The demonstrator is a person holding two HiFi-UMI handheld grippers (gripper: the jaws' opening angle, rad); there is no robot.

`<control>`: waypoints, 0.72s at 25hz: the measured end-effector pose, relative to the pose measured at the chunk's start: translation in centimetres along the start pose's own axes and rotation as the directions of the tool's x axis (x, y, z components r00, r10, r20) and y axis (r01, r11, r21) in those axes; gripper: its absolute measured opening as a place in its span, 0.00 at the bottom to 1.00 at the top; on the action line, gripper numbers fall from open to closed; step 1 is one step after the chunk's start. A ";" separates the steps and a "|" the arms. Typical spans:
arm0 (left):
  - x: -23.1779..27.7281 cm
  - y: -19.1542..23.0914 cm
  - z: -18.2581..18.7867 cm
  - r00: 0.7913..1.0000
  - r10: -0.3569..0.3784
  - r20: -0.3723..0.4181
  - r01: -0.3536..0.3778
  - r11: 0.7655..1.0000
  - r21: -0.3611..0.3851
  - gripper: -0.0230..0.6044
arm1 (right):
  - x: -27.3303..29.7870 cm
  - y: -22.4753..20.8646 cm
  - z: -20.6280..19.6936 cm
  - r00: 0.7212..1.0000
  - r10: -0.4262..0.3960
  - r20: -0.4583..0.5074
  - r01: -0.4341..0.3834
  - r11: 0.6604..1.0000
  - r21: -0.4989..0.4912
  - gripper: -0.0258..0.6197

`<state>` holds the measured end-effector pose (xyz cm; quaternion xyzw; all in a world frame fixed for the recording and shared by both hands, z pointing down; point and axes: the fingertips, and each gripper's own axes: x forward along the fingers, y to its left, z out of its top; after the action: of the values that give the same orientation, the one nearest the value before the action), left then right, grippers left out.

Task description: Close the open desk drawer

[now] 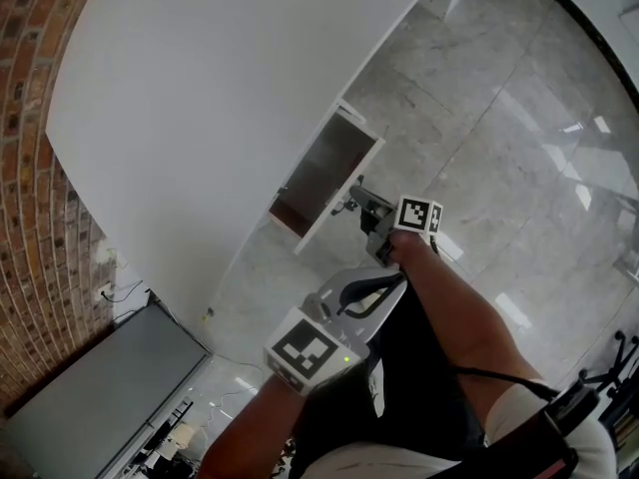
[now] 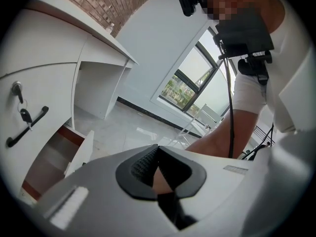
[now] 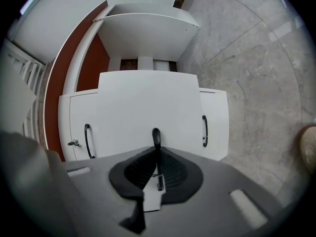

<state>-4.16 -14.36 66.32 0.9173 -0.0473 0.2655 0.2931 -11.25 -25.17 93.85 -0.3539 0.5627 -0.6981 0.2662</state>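
Black drawer handle [image 3: 156,136] on the open drawer [image 3: 143,98] is pinched by the right gripper [image 3: 156,154]. Left gripper [image 2: 157,154], jaws pressed together and empty, sits back from that drawer.

Right gripper [image 3: 156,149] clamped; left gripper [image 2: 157,149] closed, empty.

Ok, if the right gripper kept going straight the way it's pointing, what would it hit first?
The drawer front. The right gripper already has its tongs shut on that drawer's black handle, so the white panel just behind the handle comes first, and it looks very close.
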 end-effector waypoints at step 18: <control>-0.7 2.8 0.0 0.999 0.035 0.010 -0.035 0.999 0.033 0.04 | 5.8 1.3 1.2 0.999 0.034 -0.003 -0.034 0.999 0.004 0.08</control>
<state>-5.43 -16.70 67.42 0.9223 -0.0603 0.2669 0.2728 -13.82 -30.63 93.83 -0.3429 0.5675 -0.6952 0.2778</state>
